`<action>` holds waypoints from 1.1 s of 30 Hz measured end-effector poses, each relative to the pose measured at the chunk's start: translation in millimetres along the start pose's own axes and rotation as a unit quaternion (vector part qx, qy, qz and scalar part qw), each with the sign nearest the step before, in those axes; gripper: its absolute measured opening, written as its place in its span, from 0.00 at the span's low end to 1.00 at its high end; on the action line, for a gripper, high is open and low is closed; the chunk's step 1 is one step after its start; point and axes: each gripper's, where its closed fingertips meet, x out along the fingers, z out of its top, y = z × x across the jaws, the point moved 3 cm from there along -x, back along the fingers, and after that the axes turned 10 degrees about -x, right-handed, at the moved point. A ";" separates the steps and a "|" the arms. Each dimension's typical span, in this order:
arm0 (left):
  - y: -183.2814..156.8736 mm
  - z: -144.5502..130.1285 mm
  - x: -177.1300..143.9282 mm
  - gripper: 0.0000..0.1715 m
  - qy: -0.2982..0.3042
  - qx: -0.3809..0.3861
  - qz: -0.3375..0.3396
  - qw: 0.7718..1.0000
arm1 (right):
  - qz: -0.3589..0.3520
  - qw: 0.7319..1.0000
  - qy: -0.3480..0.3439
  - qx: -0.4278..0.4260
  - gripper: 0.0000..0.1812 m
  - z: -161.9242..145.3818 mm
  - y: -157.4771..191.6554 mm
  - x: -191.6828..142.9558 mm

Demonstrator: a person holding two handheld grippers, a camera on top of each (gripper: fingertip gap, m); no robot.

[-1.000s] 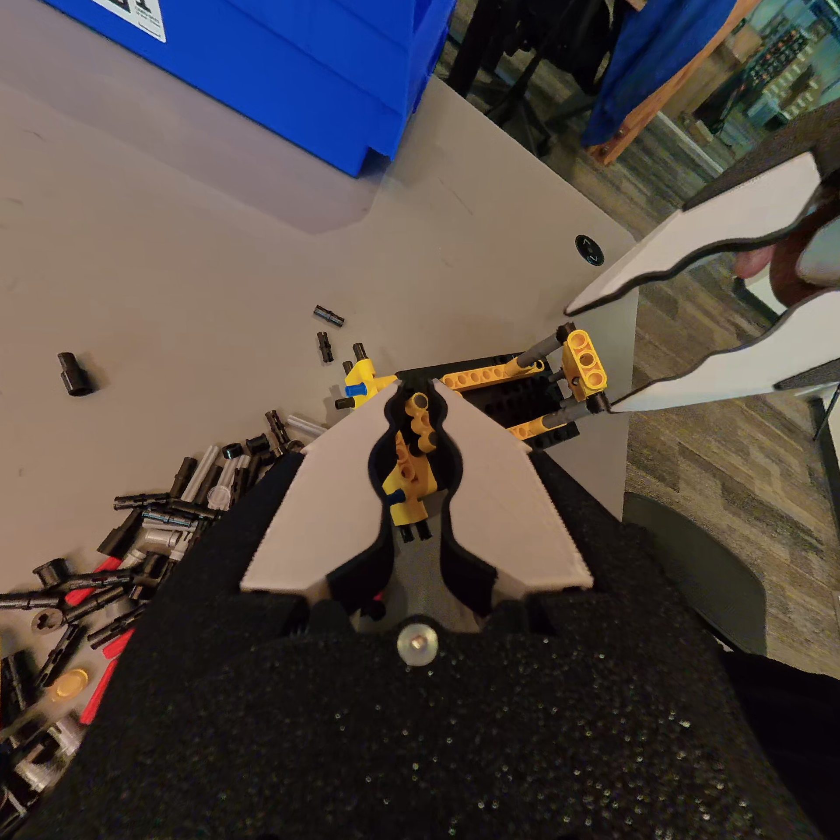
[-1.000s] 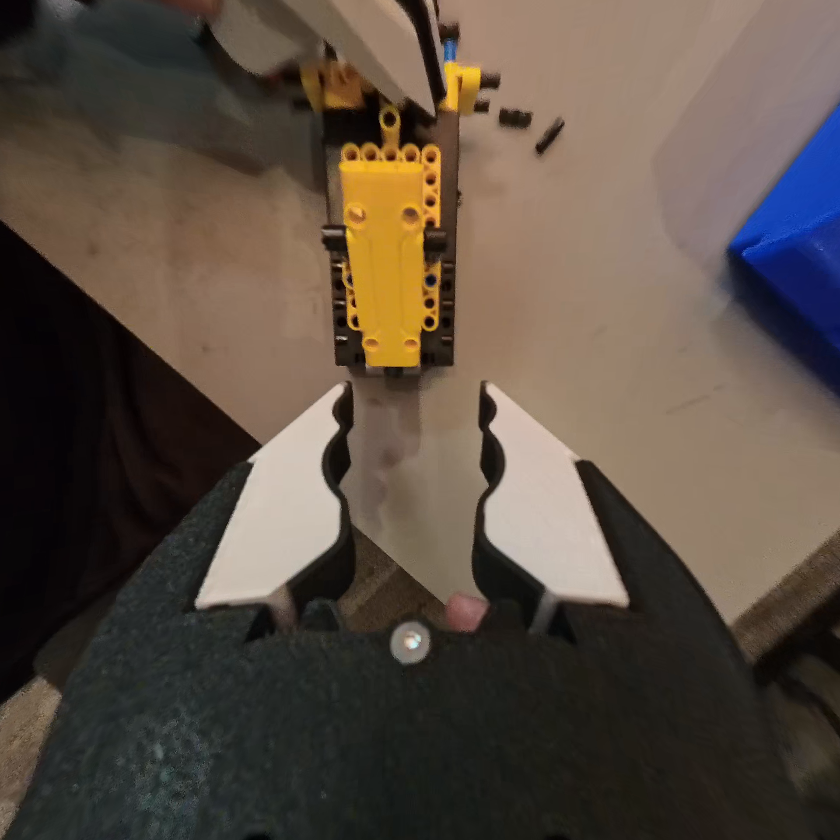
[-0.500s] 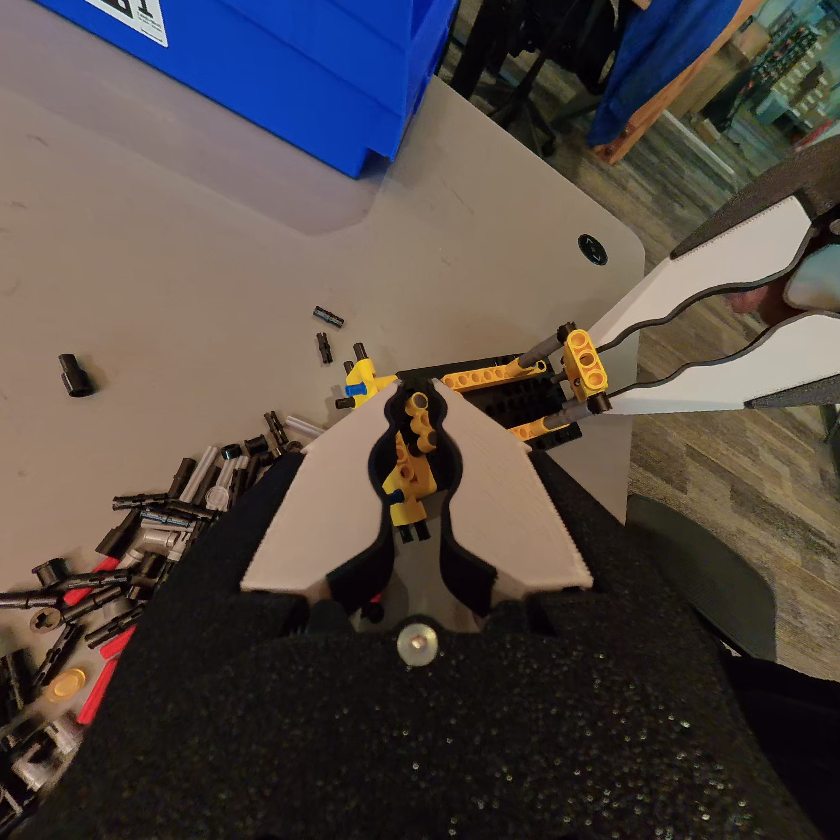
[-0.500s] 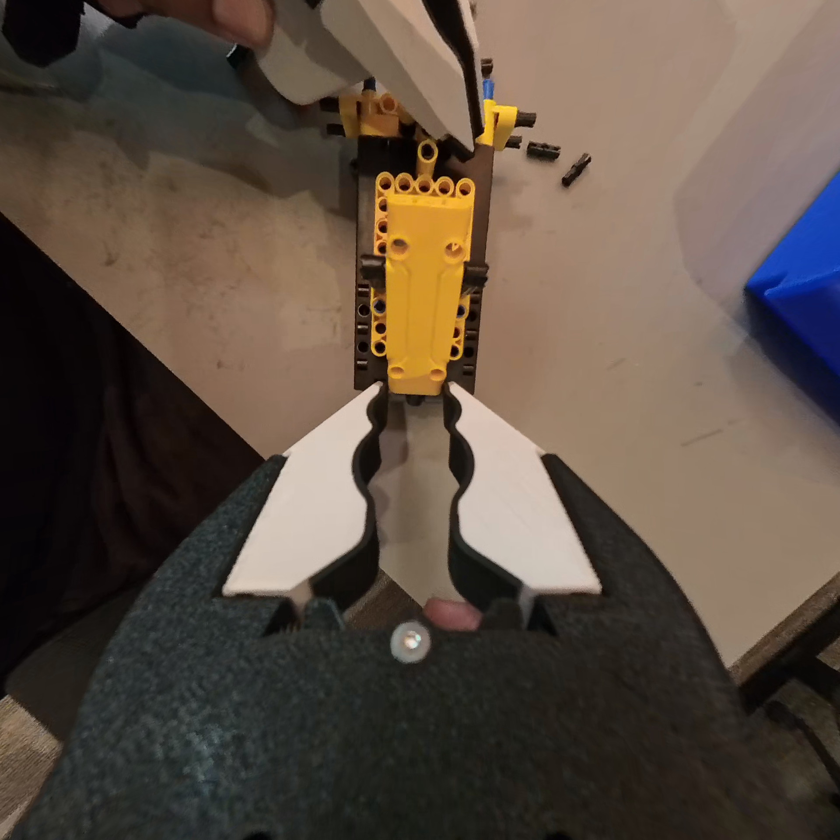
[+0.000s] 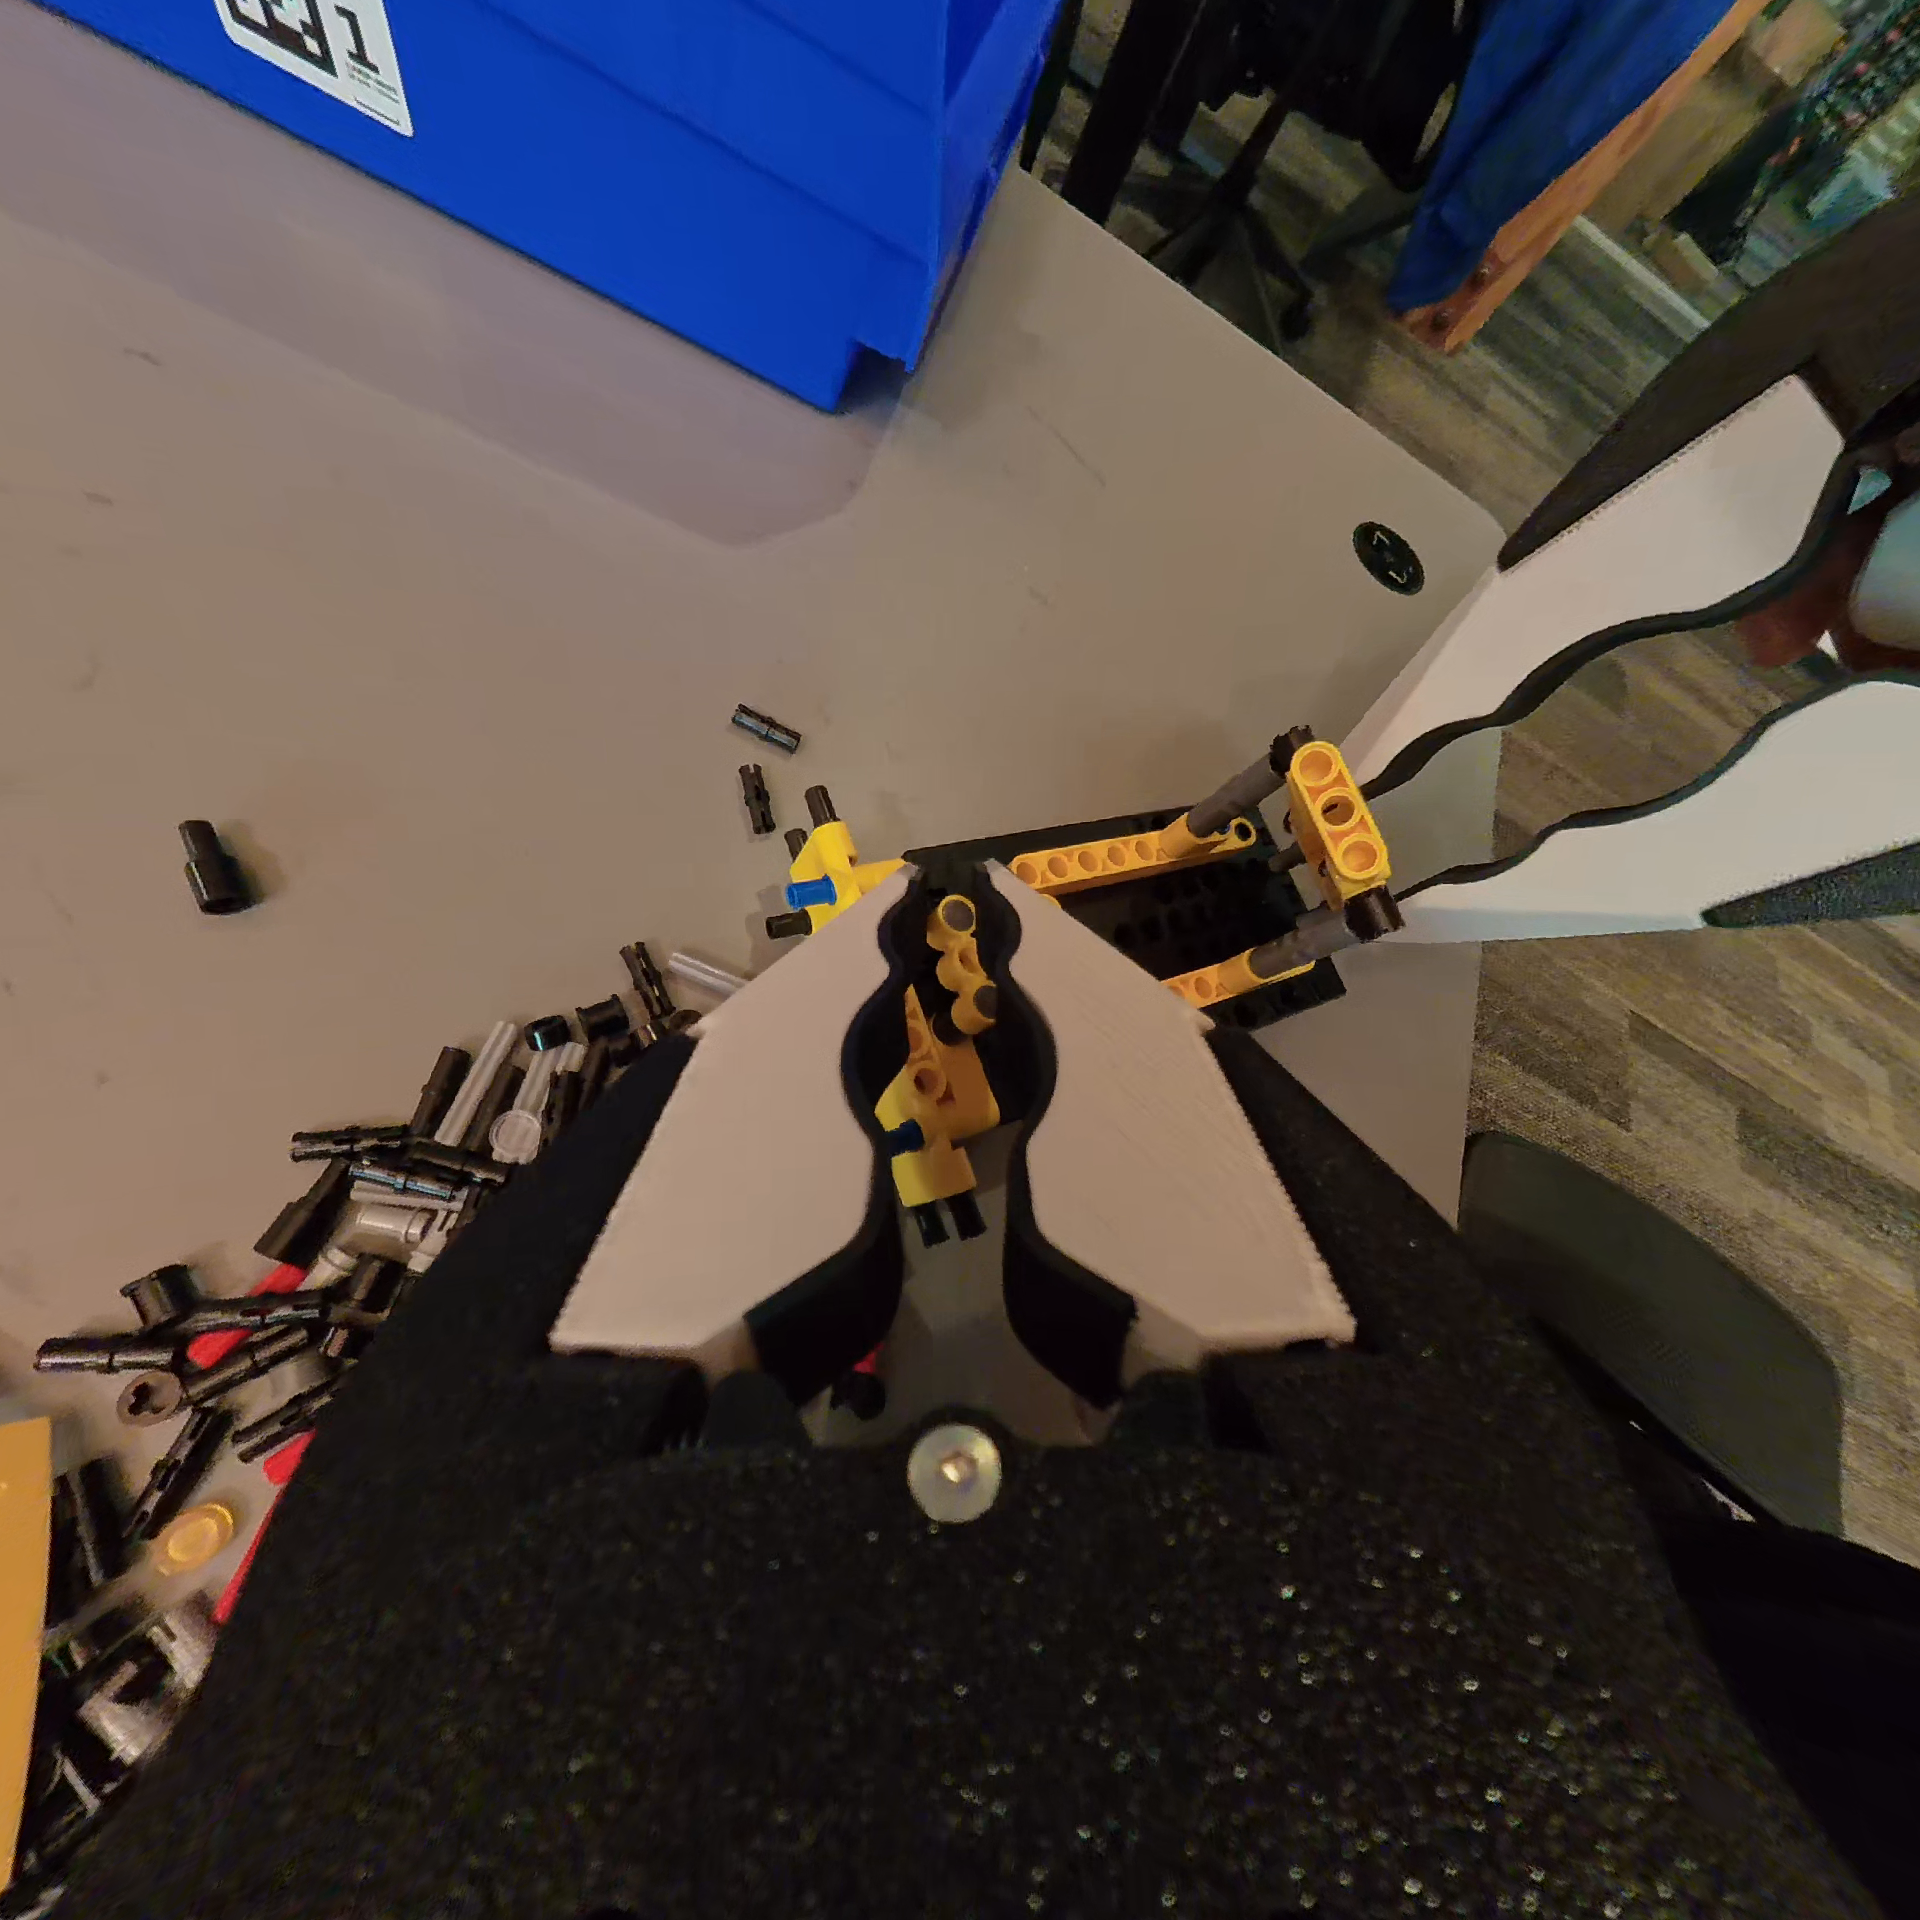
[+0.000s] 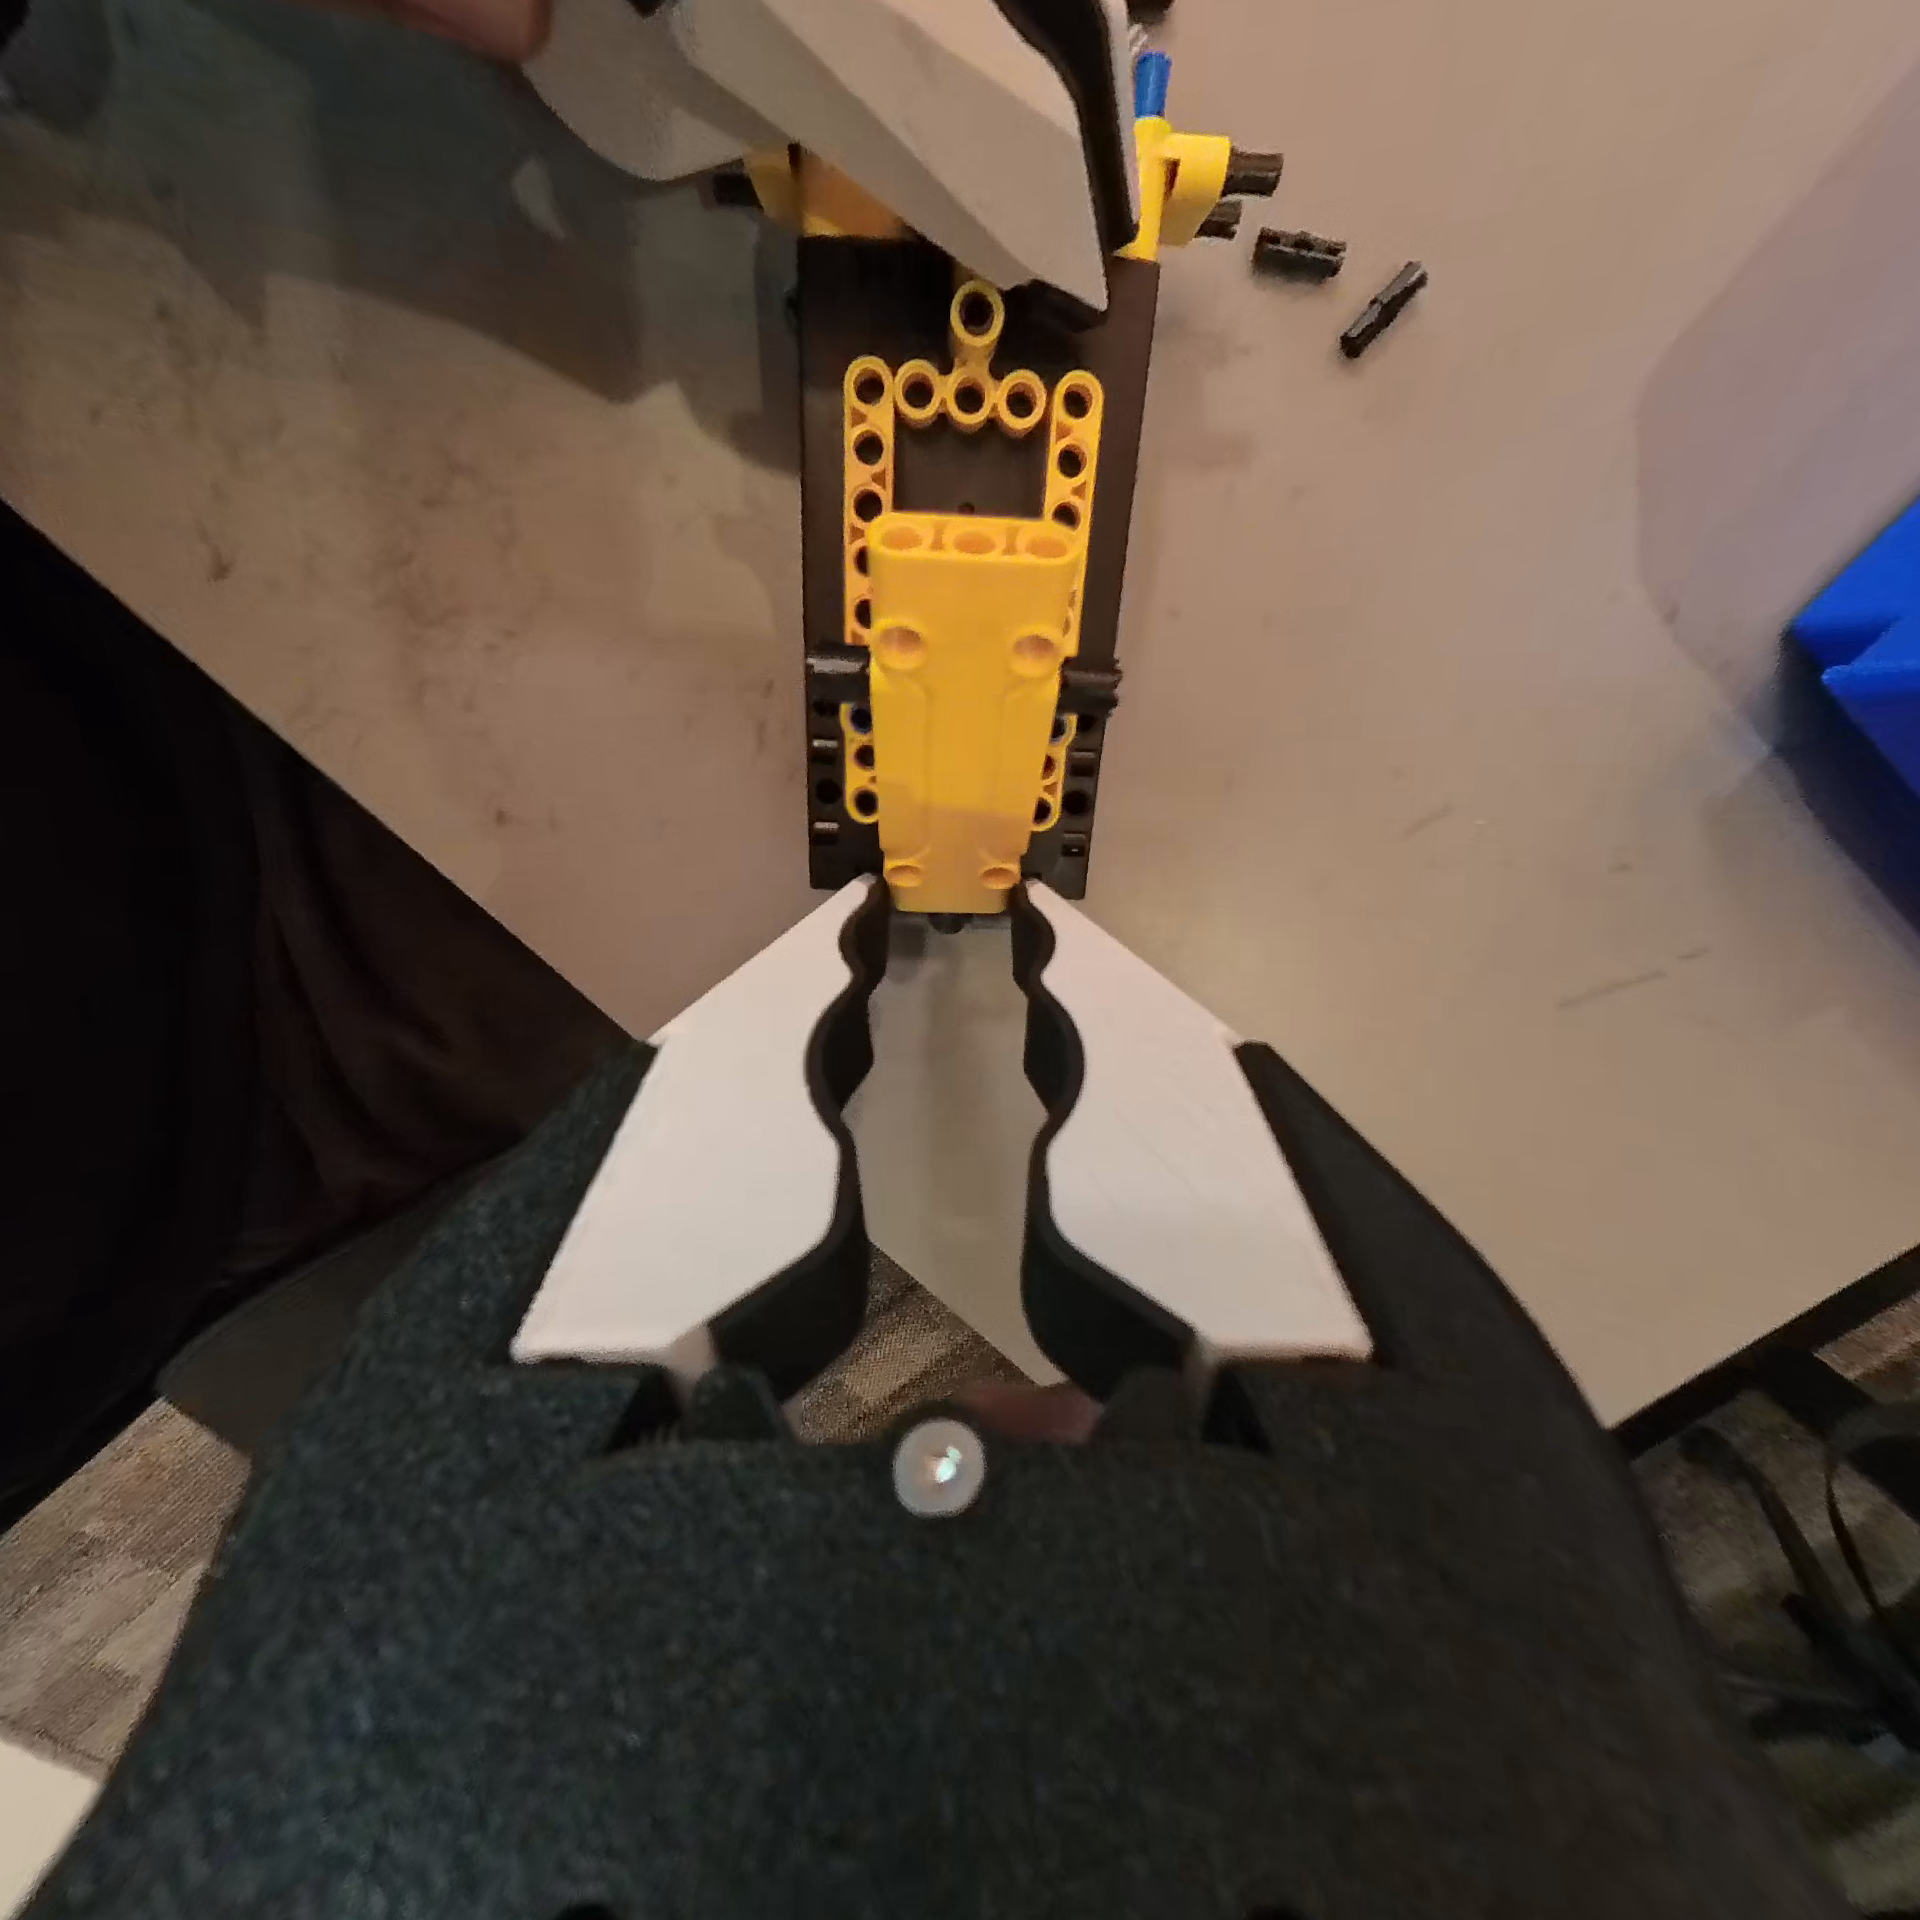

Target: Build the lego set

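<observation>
Left tongs point(image 5: 951, 883): we see them closed on the near end of the yellow-and-black plastic beam-and-pin model point(image 6: 971, 665); tips nearly meet w/ yellow beams in the hollow between the fingers.
Right tongs point(image 6: 948, 888): narrowed onto the opposite end of the model, tips touching either side of the yellow flat panel's point(image 6: 961, 717) lower edge; firm clamp or light contact, we cannot tell.
Model: lies on the grey counter point(image 5: 520, 623) near its corner, stretched between both tongs; black frame under yellow beams; grey axles (2, in left wrist view) carry a short yellow 3-hole beam point(image 5: 1338, 821) at the right-tongs end.
Loose parts: heap of black, grey & red plastic pins and axles point(image 5: 343, 1236) left of left tongs; one black sleeve point(image 5: 213, 868) apart; two small black pins point(image 6: 1340, 275) just beyond the model.
Bkgd: blue plastic bin point(image 5: 644, 156) w/ white sticker at counter's far side.
</observation>
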 end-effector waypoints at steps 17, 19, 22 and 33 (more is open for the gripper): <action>0.1 -0.6 -0.1 0.05 0.006 0.012 0.006 1.000 | 0.021 0.999 0.046 -0.016 0.12 3.7 -0.7 1.4; 0.3 -0.3 -0.3 0.05 0.005 0.015 0.009 1.000 | 0.025 0.999 0.041 -0.009 0.12 3.8 -1.3 1.8; 0.4 -0.4 -0.3 0.05 0.005 0.015 0.008 1.000 | 0.029 0.999 0.045 -0.006 0.12 4.1 -1.5 1.9; 1.5 -0.8 -0.8 0.05 0.007 0.017 0.006 1.000 | 0.015 0.998 0.055 -0.007 0.13 4.3 -0.9 1.3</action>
